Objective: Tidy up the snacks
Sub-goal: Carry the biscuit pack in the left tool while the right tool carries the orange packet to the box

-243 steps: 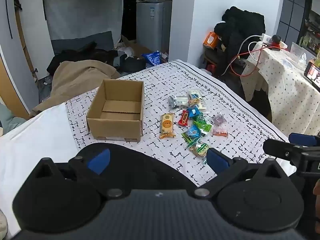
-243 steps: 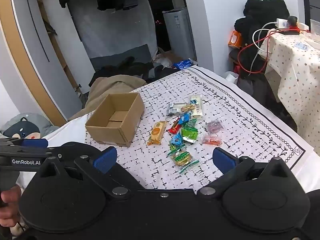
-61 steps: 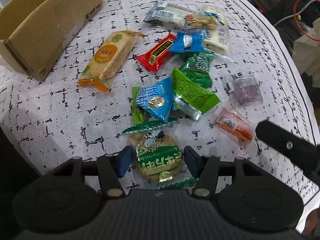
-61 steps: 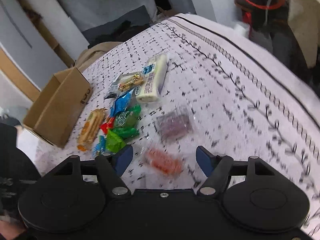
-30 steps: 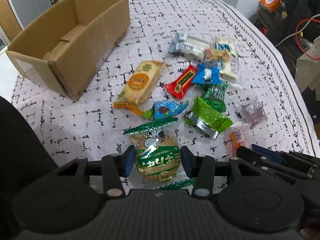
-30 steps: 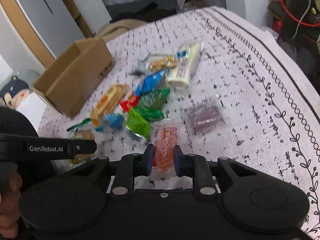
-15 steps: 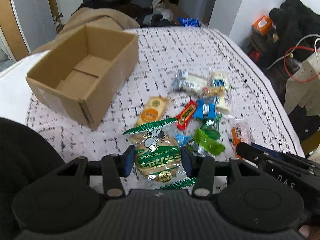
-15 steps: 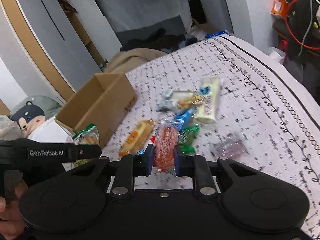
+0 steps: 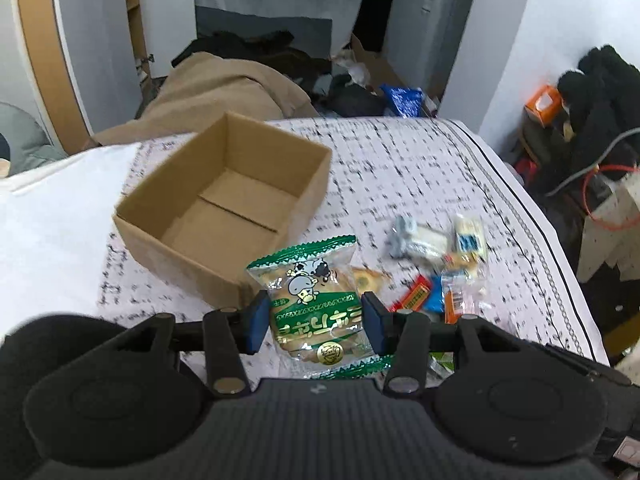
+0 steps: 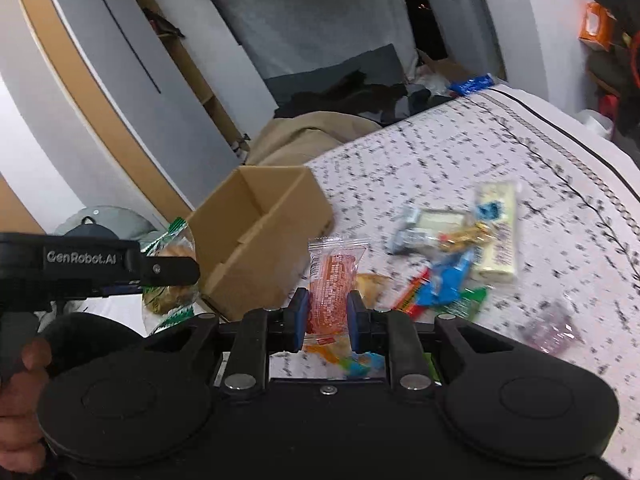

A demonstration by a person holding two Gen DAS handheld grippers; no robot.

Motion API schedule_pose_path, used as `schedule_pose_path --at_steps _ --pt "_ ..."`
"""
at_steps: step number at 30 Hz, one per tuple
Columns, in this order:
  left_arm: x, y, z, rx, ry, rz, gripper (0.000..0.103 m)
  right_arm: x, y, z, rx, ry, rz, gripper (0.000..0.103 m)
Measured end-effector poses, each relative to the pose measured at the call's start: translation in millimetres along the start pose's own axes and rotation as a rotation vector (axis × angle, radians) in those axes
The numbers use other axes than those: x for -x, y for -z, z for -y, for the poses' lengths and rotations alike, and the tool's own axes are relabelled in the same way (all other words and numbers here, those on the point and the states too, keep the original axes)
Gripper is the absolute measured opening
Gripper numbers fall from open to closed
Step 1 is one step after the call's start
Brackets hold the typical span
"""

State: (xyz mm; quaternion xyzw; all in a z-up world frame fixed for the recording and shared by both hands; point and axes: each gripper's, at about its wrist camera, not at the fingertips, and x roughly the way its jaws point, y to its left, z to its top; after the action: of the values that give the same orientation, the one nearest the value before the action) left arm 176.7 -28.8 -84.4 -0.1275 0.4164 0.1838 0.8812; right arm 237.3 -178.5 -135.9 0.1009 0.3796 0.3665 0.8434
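My left gripper (image 9: 316, 318) is shut on a green cookie packet (image 9: 316, 300) with a cow print, held up off the cloth. An open, empty cardboard box (image 9: 224, 208) stands just beyond it to the left. My right gripper (image 10: 328, 316) is shut on an orange clear-wrapped snack (image 10: 335, 280), also lifted. From the right wrist view the box (image 10: 260, 240) lies ahead to the left, and the left gripper (image 10: 160, 268) with its packet hangs at the box's near left corner. Several loose snacks (image 10: 452, 264) lie in a pile on the patterned cloth (image 10: 500, 152) to the right.
A hand (image 10: 20, 400) holds the left tool's grip at lower left. Beyond the table's far edge lie a tan blanket (image 9: 216, 88) and dark clothes. A white fridge (image 9: 424, 28) stands at the back, and cables and an orange box (image 9: 542, 104) are at the right.
Both grippers have risen with their snacks and tipped up toward the box. The box now sits nearer and more central in both views, and the snack pile has dropped lower right.
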Motion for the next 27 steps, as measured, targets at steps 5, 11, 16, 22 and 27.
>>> schedule_pose_path --at_steps 5,11,16,22,27 --pt "1 -15 -17 0.017 -0.019 0.022 0.048 -11 -7 -12 0.002 -0.023 0.013 0.02" --pt "-3 -33 -40 0.046 -0.038 0.034 0.048 -27 -14 -23 -0.025 -0.058 0.023 0.02" --pt "-11 -45 -58 0.072 -0.054 0.033 0.048 -41 -19 -34 -0.036 -0.089 0.029 0.02" --pt "-24 -58 -77 0.087 -0.067 0.02 0.048 -58 -24 -43 -0.055 -0.123 0.025 0.02" --pt "-37 -66 -89 0.095 -0.074 0.006 0.048 -69 -26 -53 -0.039 -0.147 0.011 0.02"
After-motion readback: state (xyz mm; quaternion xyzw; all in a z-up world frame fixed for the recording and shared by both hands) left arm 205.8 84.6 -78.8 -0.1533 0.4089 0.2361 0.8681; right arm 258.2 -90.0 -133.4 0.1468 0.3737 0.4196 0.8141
